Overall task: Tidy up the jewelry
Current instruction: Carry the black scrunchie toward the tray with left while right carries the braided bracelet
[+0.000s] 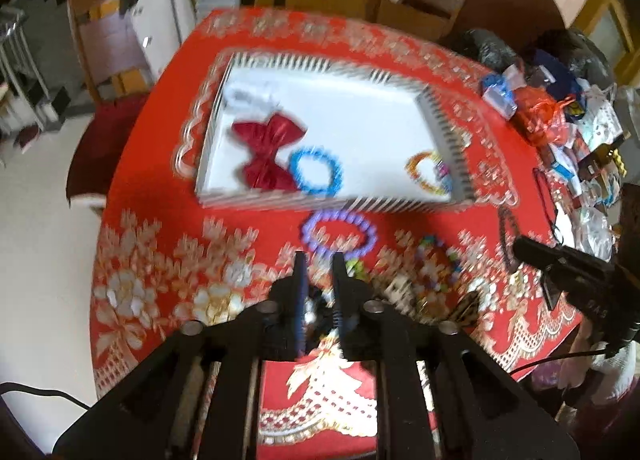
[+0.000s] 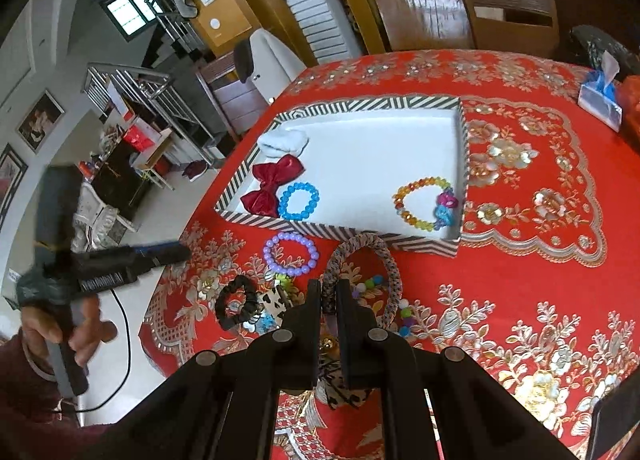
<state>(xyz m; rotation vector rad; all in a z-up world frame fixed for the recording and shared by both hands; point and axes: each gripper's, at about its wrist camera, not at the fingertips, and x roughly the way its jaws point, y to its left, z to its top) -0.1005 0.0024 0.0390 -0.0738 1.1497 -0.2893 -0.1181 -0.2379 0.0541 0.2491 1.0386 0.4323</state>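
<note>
My right gripper (image 2: 328, 290) is shut on a grey braided hair band (image 2: 390, 268), whose loop stands up above the red tablecloth (image 2: 520, 260). Beyond it lies a striped tray (image 2: 340, 230) holding a red bow (image 2: 276, 184), a blue bracelet (image 2: 282, 202), an orange bead bracelet (image 2: 400, 200) and a white item (image 2: 280, 142). A purple bracelet (image 2: 267, 254) and a black scrunchie (image 2: 224, 300) lie on the cloth in front of the tray. In the blurred left wrist view, my left gripper (image 1: 320, 264) hangs open just short of the purple bracelet (image 1: 308, 228), nothing between its tips.
More small beaded pieces (image 2: 404, 312) lie near the held band. Bags and packets (image 1: 560, 116) crowd the table's right side, with a tissue pack (image 2: 600, 100) near them. Wooden chairs (image 2: 508, 16) stand behind the table. The table edge drops to the floor on the left.
</note>
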